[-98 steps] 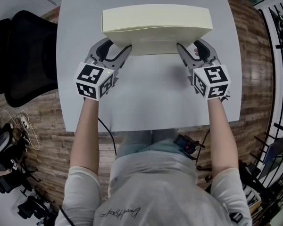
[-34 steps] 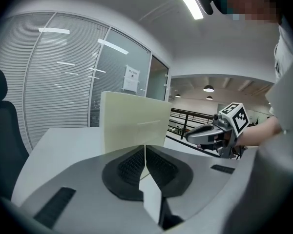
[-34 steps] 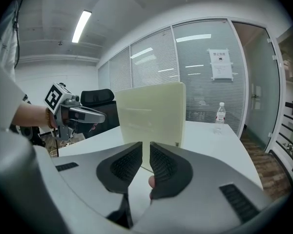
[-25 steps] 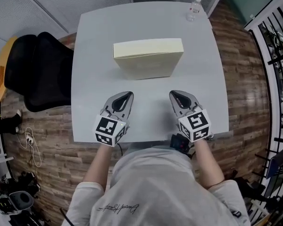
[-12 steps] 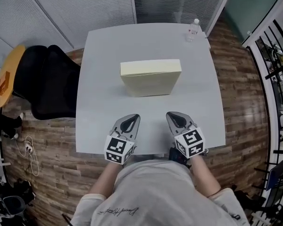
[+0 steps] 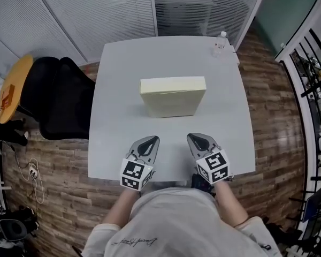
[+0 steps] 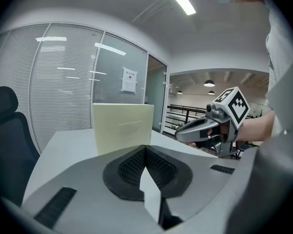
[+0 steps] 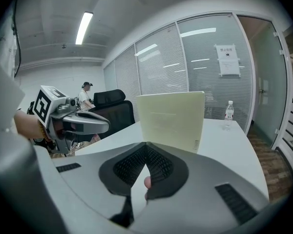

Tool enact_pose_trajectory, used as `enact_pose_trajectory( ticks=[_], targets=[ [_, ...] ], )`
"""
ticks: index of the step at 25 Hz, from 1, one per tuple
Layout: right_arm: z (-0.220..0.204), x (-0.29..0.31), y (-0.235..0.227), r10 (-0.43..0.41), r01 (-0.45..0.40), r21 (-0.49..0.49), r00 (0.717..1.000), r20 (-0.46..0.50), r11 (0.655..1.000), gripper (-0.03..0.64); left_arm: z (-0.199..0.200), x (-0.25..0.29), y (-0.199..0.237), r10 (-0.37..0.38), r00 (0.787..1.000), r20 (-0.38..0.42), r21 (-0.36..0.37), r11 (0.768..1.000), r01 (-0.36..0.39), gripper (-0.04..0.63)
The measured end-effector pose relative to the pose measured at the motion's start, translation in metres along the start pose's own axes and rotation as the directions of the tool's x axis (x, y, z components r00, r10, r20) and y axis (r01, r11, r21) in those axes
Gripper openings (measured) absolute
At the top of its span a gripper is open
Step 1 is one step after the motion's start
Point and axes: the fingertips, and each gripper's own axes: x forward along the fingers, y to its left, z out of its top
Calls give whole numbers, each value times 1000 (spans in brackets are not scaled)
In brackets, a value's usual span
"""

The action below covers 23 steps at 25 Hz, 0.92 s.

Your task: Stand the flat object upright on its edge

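The pale yellow flat box stands upright on its long edge in the middle of the grey table; it also shows ahead in the left gripper view and the right gripper view. My left gripper is shut and empty, near the table's front edge, well short of the box. My right gripper is likewise shut with nothing in it, level with the left one. From each gripper view I see the other gripper: the right one and the left one.
A clear water bottle stands at the table's far right corner, also seen from the right gripper. A black office chair sits against the table's left side. Glass walls with blinds lie behind the table.
The box went from tilted in both grippers to standing free. Both grippers have drawn back to the table's front edge, and the head camera now sits higher and farther back.
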Motion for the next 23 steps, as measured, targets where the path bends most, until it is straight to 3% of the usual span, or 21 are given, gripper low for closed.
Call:
enact_pose_trajectory(
  ticks=[23],
  targets=[
    [3, 3, 10, 8, -8, 6, 1000, 11, 1000, 25, 5, -5, 3, 8, 1000, 7, 47, 999, -9, 11]
  ],
)
